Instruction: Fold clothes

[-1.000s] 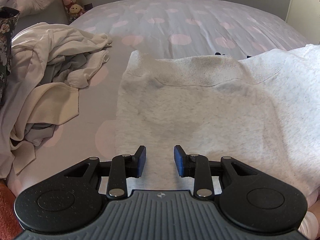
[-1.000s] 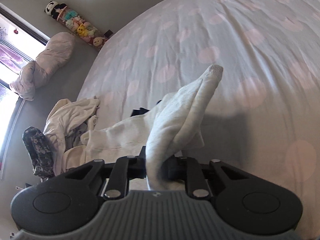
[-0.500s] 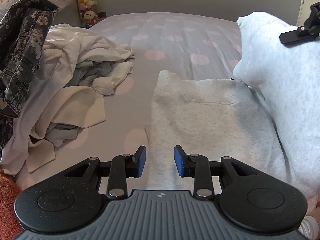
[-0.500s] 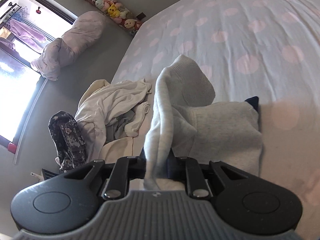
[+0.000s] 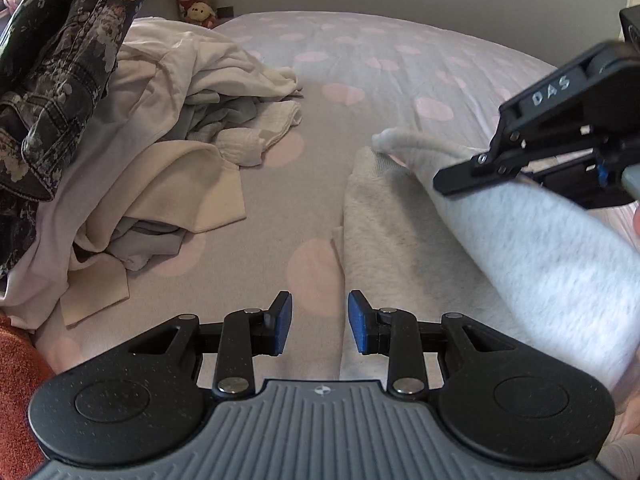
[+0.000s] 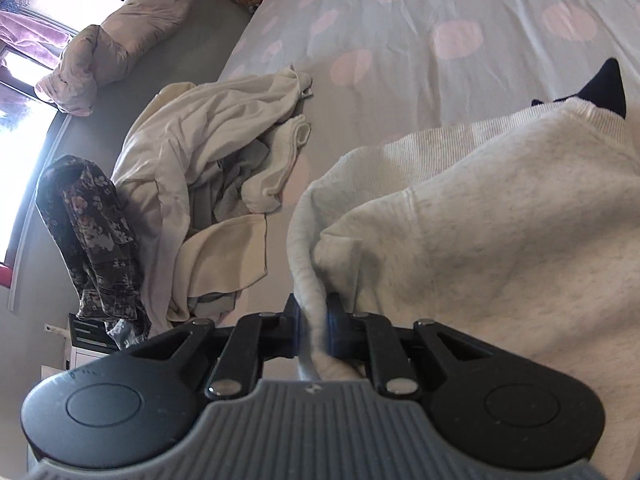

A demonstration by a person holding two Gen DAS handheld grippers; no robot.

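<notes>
Sweatshirt (image 5: 400, 232) on bed (image 5: 400, 64), clothes heap (image 5: 160, 128) to its left.

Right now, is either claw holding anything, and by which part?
The right claw is shut on the grey sweatshirt, pinching a bunched fold of fabric at the edge being folded over. The left claw holds nothing; its pads hang apart above the bed.

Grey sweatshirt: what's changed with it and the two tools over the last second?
The right tool, shut on the sleeve and just closing a little tighter, has carried it across the grey sweatshirt toward the pile of pale clothes, folding it over the body; it now shows in the left wrist view. The left tool drifted toward the sweatshirt's edge. Its jaws stay open and empty; the pile is untouched.
</notes>
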